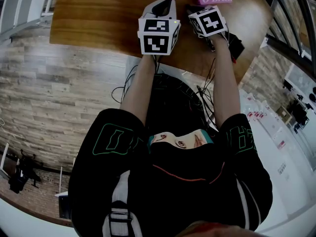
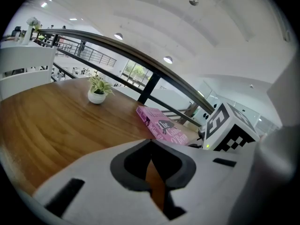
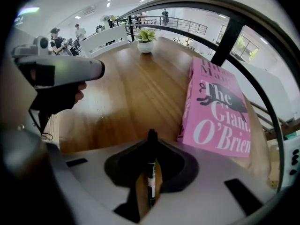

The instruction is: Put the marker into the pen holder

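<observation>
I have both tools over the wooden surface (image 1: pixel 98 19), with the person's forearms reaching out from below in the head view. The right tool (image 3: pixel 151 143) points steeply down at the wood, its marker cube (image 1: pixel 211 22) just beside the left tool's cube (image 1: pixel 158 34). Looking along the right tool's jaws, I see the black marker (image 3: pixel 150 172) standing in line with the slot between them. A sliver of wood shows on either side of it, so the jaws are partly apart around it and not pressing on it yet. The marker's cap end pokes out past the jaw tips, near the closest corner of a pink book (image 3: pixel 220 111) lying flat on the surface just to its right. The left tool (image 2: pixel 151 142) is tilted gently downward, its jaw tips meeting with nothing between them, only wood visible through the wedge behind the tips. From the right gripper view its grey body sits off to the left above the surface. A small potted plant (image 2: pixel 97 93) stands at the far end, well away from the book.
</observation>
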Demonstrator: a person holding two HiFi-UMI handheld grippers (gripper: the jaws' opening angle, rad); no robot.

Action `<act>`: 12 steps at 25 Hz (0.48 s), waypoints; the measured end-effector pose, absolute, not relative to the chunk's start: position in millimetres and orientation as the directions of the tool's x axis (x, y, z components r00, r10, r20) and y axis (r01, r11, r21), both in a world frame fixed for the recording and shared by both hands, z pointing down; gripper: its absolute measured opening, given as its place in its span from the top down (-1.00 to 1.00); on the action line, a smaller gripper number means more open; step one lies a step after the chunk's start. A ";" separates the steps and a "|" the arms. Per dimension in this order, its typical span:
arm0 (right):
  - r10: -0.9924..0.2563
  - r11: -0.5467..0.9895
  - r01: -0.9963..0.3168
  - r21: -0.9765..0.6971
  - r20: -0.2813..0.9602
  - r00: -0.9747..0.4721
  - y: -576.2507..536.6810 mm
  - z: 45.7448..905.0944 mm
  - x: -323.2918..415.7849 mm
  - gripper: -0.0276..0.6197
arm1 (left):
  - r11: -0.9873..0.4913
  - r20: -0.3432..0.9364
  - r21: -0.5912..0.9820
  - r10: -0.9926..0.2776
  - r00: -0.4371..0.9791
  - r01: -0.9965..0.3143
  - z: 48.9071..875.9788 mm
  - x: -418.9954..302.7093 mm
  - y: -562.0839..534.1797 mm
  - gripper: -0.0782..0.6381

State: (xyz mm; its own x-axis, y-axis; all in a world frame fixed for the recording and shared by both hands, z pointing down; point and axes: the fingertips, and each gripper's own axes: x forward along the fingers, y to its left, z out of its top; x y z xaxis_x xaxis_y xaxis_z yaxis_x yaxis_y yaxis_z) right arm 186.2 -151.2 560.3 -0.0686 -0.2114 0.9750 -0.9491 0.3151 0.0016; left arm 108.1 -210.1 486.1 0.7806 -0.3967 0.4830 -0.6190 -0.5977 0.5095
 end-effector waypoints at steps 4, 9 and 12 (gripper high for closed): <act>-0.285 0.289 -0.957 0.012 0.956 -0.074 -154.4 549.1 183.5 0.71 | -0.600 0.471 0.501 -0.414 0.779 -0.623 479.5 109.2 -211.6 0.76; -0.421 0.210 -0.977 -0.044 0.898 -0.131 -155.3 521.2 179.9 0.72 | -0.612 0.468 0.482 -0.425 0.775 -0.627 469.5 114.0 -199.0 0.76; -0.496 0.172 -0.982 -0.074 0.855 -0.151 -155.1 497.6 183.2 0.71 | -0.627 0.458 0.468 -0.431 0.778 -0.623 459.2 118.9 -191.5 0.76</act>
